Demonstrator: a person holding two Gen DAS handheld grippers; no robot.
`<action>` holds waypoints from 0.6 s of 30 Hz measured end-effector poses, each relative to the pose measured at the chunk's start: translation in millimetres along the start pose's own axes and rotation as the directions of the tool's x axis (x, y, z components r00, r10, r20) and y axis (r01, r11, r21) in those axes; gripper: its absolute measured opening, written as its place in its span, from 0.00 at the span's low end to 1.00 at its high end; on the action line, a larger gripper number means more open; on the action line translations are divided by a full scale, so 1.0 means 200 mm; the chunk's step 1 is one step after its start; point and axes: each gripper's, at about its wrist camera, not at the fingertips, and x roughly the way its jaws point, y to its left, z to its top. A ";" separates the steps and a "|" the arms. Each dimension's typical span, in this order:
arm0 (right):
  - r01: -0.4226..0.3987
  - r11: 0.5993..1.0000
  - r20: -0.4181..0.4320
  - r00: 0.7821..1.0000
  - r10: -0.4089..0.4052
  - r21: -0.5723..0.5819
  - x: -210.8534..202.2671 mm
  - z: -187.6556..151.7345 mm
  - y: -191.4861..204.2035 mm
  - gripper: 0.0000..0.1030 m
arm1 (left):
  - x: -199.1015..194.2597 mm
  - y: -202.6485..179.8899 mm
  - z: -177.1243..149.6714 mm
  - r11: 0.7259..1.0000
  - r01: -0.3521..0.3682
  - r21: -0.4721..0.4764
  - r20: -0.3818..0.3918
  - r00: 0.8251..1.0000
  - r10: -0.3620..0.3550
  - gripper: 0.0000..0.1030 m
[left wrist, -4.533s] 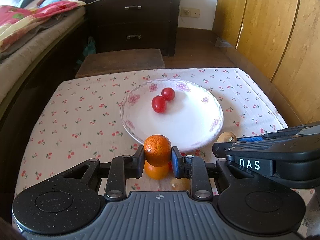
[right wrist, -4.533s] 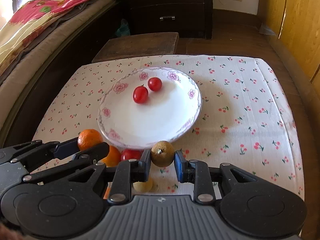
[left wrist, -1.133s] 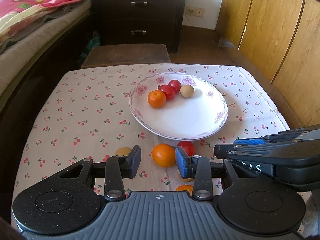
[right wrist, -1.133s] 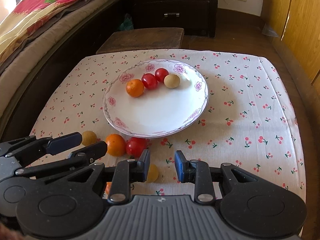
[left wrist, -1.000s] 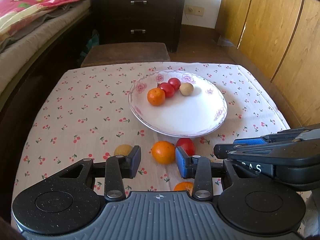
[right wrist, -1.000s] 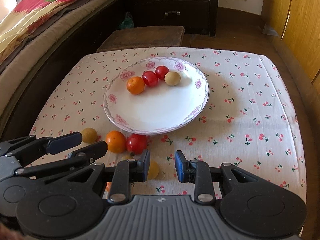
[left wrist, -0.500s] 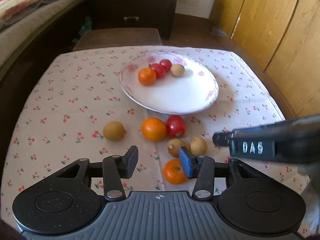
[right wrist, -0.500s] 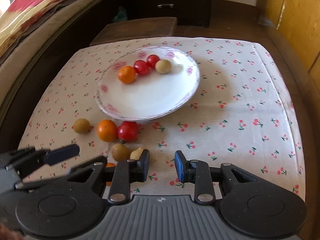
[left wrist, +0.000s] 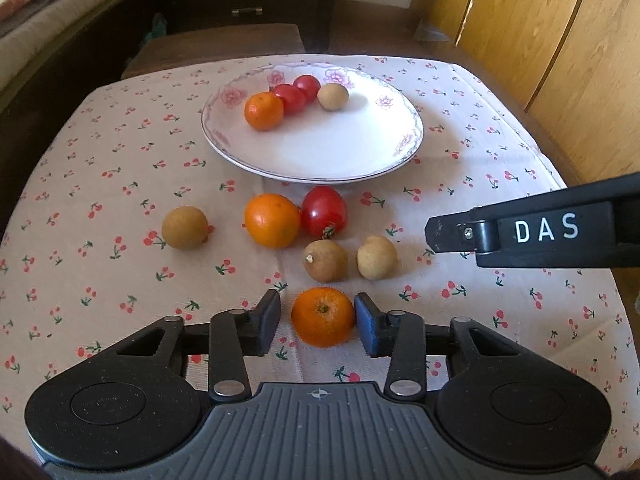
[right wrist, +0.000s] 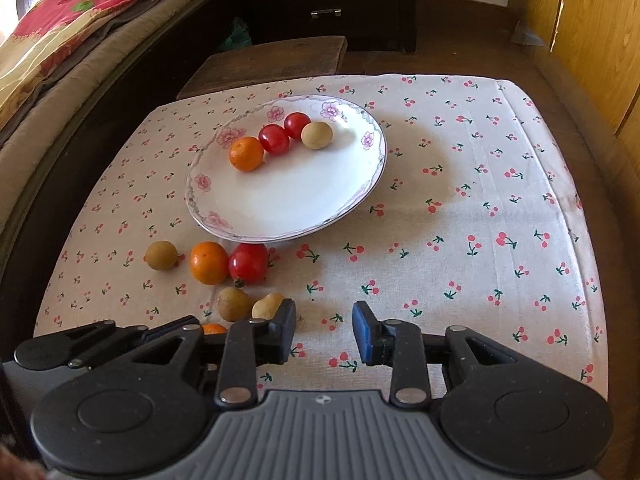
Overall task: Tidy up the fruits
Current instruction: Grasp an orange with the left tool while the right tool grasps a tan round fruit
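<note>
A white flowered plate (left wrist: pixel 360 152) (right wrist: pixel 304 200) holds an orange (left wrist: pixel 264 111), two red tomatoes (left wrist: pixel 294 94) and a brown longan (left wrist: pixel 332 97). On the cloth in front of it lie an orange (left wrist: pixel 272 221), a red tomato (left wrist: pixel 323 211) and three brown longans (left wrist: pixel 185 227). My left gripper (left wrist: pixel 318 318) is open, its jaws on either side of a small orange (left wrist: pixel 323 317) on the cloth, with a gap on the left side. My right gripper (right wrist: pixel 324 330) is open and empty above bare cloth, right of the loose fruit.
The table carries a cherry-print cloth (right wrist: pixel 480 220). A bed (right wrist: pixel 60 40) runs along the left, a dark dresser (right wrist: pixel 328 4) and a wooden stool (right wrist: pixel 272 60) stand behind the table, and wooden panels (left wrist: pixel 560 60) line the right side.
Both grippers have pulled back toward the table's near edge and dropped lower. The small orange now sits between my left jaws. Both grippers stay open.
</note>
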 end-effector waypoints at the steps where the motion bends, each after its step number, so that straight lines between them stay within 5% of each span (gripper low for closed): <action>1: -0.001 1.000 -0.001 1.000 0.001 0.000 0.00 0.00 0.00 0.32 | 0.00 0.00 0.00 1.000 0.004 0.000 0.000 1.000 -0.004 0.41; 18: -0.055 0.998 -0.061 0.997 0.053 -0.025 0.13 0.00 0.10 0.32 | -0.06 0.09 -0.01 1.000 0.010 -0.021 0.015 1.000 -0.009 0.40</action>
